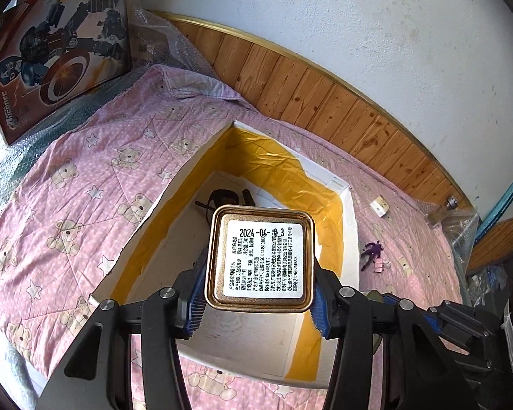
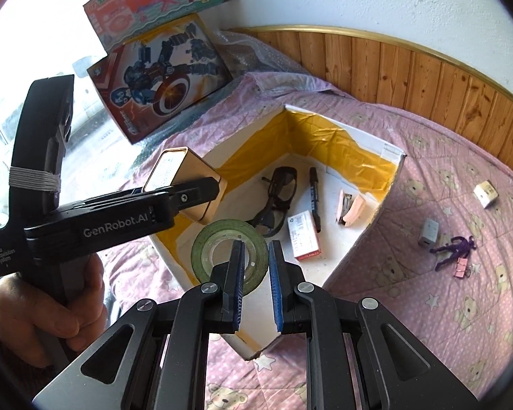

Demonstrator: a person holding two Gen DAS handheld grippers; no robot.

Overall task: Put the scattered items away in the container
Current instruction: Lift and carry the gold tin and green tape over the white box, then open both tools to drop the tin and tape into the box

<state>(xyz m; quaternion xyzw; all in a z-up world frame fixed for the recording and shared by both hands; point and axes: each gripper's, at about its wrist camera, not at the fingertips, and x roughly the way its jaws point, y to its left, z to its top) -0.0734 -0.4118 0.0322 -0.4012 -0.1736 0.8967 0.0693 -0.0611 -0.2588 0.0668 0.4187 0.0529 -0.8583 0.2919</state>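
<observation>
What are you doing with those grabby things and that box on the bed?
A person is tidying small things into a white box on the pink bedspread. The left gripper holds a gold tin over the box, and the right gripper holds a roll of green tape by its rim. Glasses, a pen and a small carton already lie inside. A purple figure and two little boxes remain on the bedspread.
</observation>
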